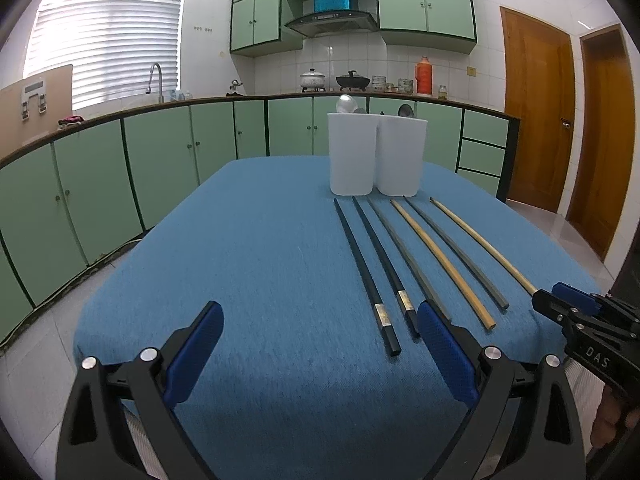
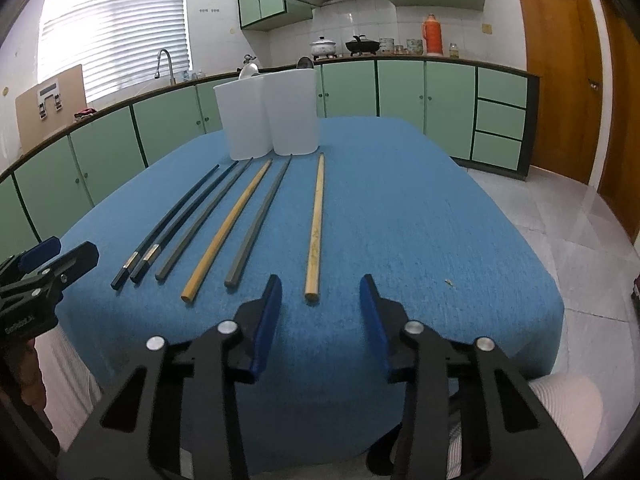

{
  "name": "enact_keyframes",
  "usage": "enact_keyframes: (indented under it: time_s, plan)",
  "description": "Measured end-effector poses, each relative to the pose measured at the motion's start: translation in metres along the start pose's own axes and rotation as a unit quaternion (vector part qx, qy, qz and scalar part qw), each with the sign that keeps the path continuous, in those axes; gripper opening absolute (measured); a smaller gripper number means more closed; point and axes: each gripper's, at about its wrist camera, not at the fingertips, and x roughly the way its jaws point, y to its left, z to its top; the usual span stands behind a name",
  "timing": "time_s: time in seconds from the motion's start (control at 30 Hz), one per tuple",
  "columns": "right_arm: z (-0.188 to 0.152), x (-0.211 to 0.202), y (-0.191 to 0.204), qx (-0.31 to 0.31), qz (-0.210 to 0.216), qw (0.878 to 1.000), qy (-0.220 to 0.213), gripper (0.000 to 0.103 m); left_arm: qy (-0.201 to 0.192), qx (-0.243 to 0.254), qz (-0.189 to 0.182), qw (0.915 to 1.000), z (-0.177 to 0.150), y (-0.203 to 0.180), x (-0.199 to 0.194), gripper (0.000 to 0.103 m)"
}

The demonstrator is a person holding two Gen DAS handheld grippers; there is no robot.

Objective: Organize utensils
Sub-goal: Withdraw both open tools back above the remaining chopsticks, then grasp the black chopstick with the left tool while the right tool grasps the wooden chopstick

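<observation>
Left wrist view: left gripper (image 1: pixel 320 354) at bottom centre, blue pads wide apart, nothing between them. Six long chopsticks fanned at centre right on blue cloth-covered table (image 1: pixel 248 248); two white plastic holders (image 1: pixel 376 154) upright just above centre.

Right wrist view: right gripper (image 2: pixel 320 300) at bottom centre, pads part-way apart, not gripping, straddling near tip of light wooden chopstick (image 2: pixel 315 232) at centre. Probably the first pick; next likely closing on that tip.
</observation>
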Motion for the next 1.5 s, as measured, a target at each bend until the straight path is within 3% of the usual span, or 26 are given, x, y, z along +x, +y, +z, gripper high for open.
enact_keyframes:
  time_s: [0.23, 0.43, 0.7, 0.83, 1.07, 1.37, 1.5]
  plan:
    - [0.000, 0.003, 0.002, -0.003, 0.004, 1.000, -0.001, 0.024, 0.001, 0.000, 0.000, 1.0000, 0.000, 0.000, 0.000, 0.095]
    - [-0.001, 0.005, 0.004, -0.012, -0.005, 1.000, -0.001, 0.007, 0.004, -0.002, 0.000, 1.0000, -0.003, 0.000, -0.001, 0.095]
    - [-0.002, 0.006, 0.006, -0.012, -0.008, 1.000, -0.002, 0.006, 0.014, 0.001, -0.006, 0.9999, -0.007, -0.006, 0.004, 0.093]
    - [-0.002, 0.007, 0.005, -0.009, -0.004, 1.000, -0.002, 0.006, 0.025, 0.006, -0.010, 0.9996, -0.008, -0.009, 0.009, 0.077]
    - [-0.002, 0.008, 0.005, -0.005, -0.001, 1.000, -0.002, 0.007, 0.042, 0.012, -0.016, 0.9989, -0.014, -0.011, 0.014, 0.057]
    - [-0.002, 0.007, 0.004, -0.003, 0.000, 1.000, -0.002, 0.007, 0.041, 0.021, -0.022, 0.9987, -0.015, -0.021, 0.014, 0.034]
    - [-0.002, 0.008, 0.003, -0.001, 0.002, 1.000, -0.004, 0.007, 0.041, 0.022, -0.030, 0.9985, -0.015, -0.026, 0.015, 0.018]
